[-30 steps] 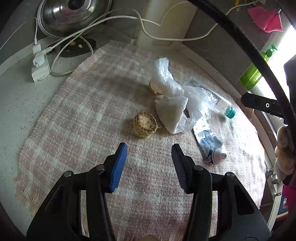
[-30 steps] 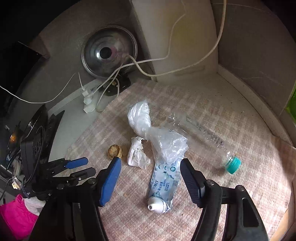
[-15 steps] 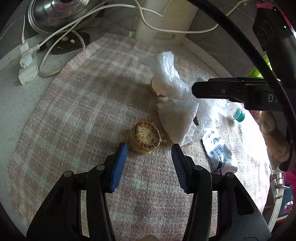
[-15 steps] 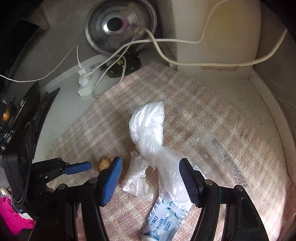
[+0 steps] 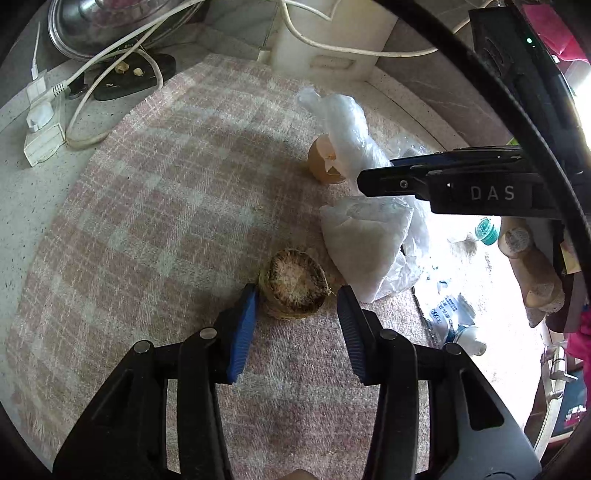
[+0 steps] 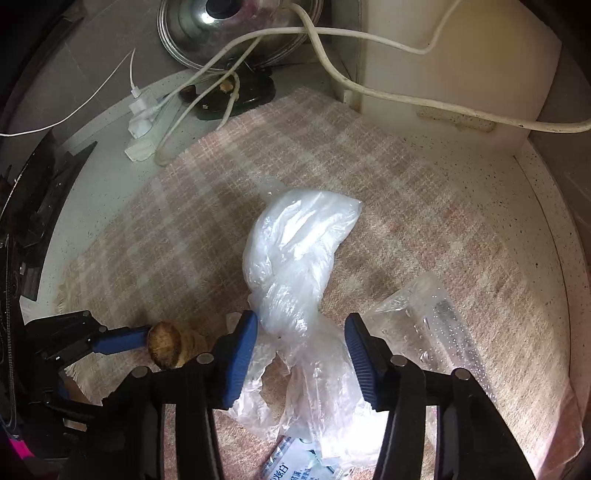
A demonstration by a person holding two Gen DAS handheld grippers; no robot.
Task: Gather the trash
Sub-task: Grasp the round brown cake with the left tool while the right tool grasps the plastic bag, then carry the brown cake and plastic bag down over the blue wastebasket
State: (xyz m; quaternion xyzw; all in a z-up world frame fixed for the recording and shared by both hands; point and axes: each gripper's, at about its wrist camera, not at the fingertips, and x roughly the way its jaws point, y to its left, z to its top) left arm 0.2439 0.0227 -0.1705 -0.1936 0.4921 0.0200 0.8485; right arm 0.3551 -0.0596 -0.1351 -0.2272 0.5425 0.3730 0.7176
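Straddling a brown stub on the plaid cloth, my left gripper stands open, its left pad touching the stub and the right pad just clear of it. My right gripper is open too, its pads on either side of the knotted plastic bag without pinching it. An eggshell sits against the bag's far end, a crumpled wrapper lies just beside the stub, and a clear bottle lies to the bag's right. White cables and a steel lid crowd the back corner
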